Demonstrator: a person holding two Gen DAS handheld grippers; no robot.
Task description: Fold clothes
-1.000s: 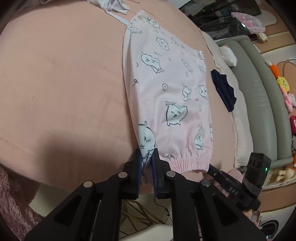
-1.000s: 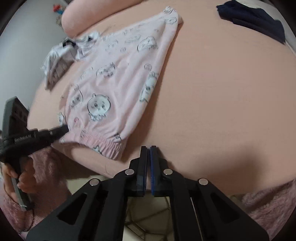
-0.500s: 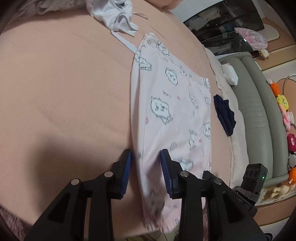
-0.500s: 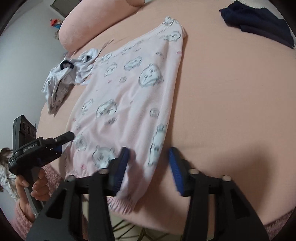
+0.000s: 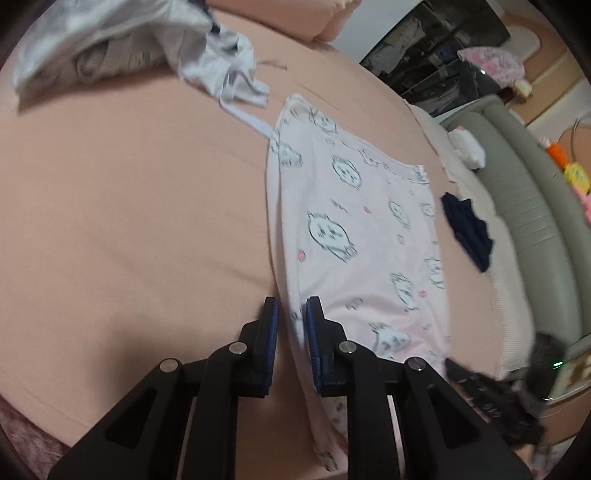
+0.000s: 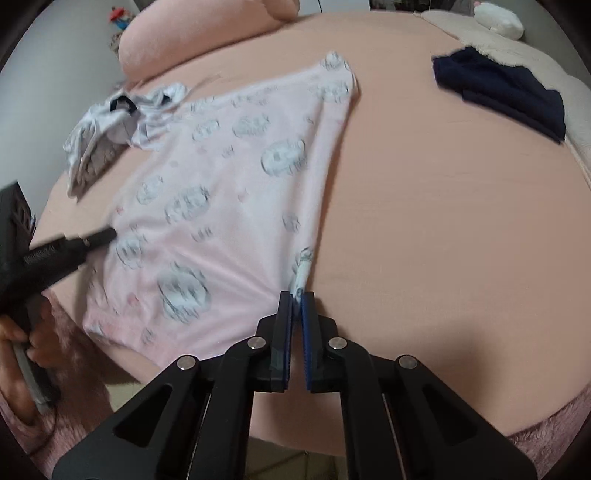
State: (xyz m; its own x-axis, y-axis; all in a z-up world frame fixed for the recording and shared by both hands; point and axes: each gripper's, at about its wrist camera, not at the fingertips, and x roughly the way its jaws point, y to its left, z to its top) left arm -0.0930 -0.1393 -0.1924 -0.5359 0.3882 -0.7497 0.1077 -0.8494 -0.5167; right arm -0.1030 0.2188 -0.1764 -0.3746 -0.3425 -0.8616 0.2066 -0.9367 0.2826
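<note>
A pink pyjama garment (image 5: pixel 351 240) printed with cartoon faces lies flat on the peach bed (image 5: pixel 129 221). My left gripper (image 5: pixel 291 321) has its pads drawn close on the garment's left edge, a little up from the elastic hem. In the right wrist view the same garment (image 6: pixel 221 192) spreads out to the left. My right gripper (image 6: pixel 297 299) is shut on its right edge, with a small bunch of cloth standing up between the pads. The left gripper (image 6: pixel 107 234) shows there at the opposite edge, held by a hand (image 6: pixel 18 332). The right gripper (image 5: pixel 480 384) is a dark blur in the left wrist view.
A crumpled white-grey garment (image 5: pixel 147 40) lies at the far end of the bed (image 6: pixel 443 221), touching the pink garment's top corner. A navy garment (image 6: pixel 506 88) sits off to the right. A grey sofa (image 5: pixel 524 206) runs along the bed's right side, and a pink pillow (image 6: pixel 192 33) lies at the head.
Both grippers left the hem, opened, moved up the garment's side edges, and have since closed on them. The right one now pinches a raised bunch of cloth.
</note>
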